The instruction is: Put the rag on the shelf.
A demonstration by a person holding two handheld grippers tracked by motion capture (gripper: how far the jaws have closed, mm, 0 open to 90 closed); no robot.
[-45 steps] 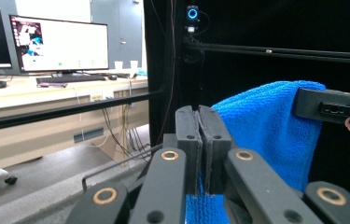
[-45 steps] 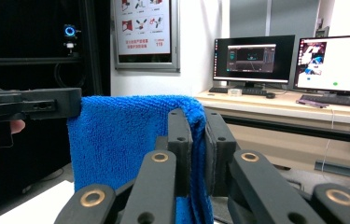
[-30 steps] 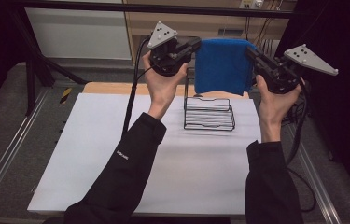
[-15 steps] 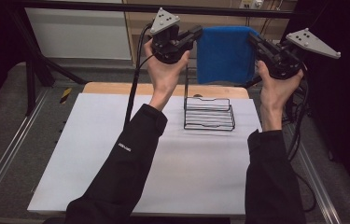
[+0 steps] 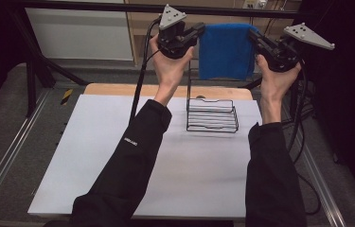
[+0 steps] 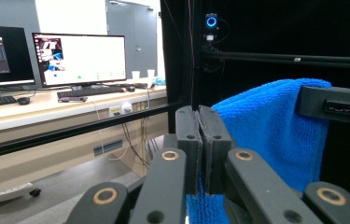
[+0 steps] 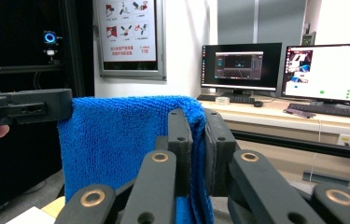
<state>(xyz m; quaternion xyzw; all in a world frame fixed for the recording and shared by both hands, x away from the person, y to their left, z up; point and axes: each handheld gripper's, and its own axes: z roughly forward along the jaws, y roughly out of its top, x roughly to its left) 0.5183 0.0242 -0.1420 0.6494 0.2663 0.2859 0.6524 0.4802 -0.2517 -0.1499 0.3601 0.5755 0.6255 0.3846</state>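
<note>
A blue towel hangs stretched between my two grippers, high above the back of the table. My left gripper is shut on its upper left corner, and my right gripper is shut on its upper right corner. In the left gripper view the jaws pinch the towel, with the right gripper holding the far corner. In the right gripper view my closed gripper nips the towel's top edge, and the left gripper is at the far end. A black wire rack stands on the table below the towel.
The white table top has a wooden strip along its back edge. A black frame bar crosses overhead at the back. Aluminium rails run along both sides. Monitors stand on a desk beyond.
Both hands have risen and moved toward the back of the table, carrying the towel higher above the wire rack. Both grips on the towel are unchanged.
</note>
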